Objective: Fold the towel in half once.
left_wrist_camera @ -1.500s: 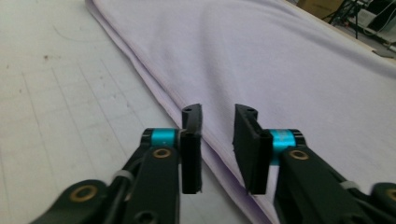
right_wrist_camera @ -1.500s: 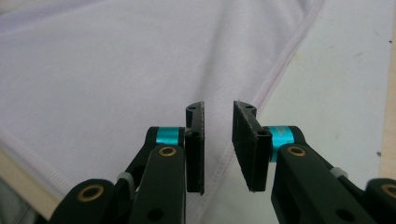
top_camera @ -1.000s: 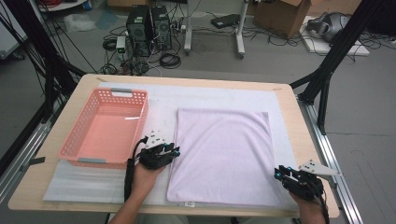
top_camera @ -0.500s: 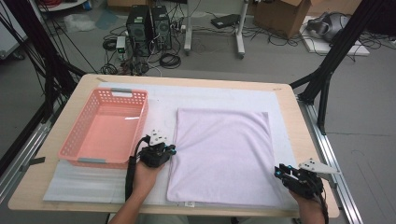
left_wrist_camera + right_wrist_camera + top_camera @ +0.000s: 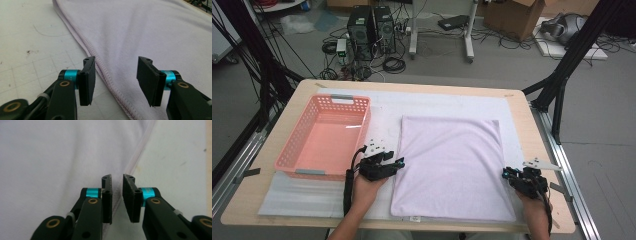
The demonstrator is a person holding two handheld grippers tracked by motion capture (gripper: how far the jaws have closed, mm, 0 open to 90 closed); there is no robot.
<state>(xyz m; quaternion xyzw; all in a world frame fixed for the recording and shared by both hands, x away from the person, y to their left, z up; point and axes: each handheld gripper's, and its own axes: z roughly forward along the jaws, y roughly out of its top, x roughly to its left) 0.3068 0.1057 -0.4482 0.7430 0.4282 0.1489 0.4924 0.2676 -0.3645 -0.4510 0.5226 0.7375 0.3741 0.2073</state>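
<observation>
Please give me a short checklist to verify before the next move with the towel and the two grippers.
1. Towel lies flat on the white mat: ok.
2. Left gripper open, its jaws having just opened, standing astride the towel's left hem without pressing it: ok.
3. Right gripper at the towel's right hem, jaws having just been closing, a narrow gap left: ok.
4. Right gripper pinching the cloth: cannot tell; nothing shows between the pads.
5. Pink basket stands apart from the towel, at its left: ok.
6. Both grippers near the towel's front part, at about equal height: ok.
</observation>
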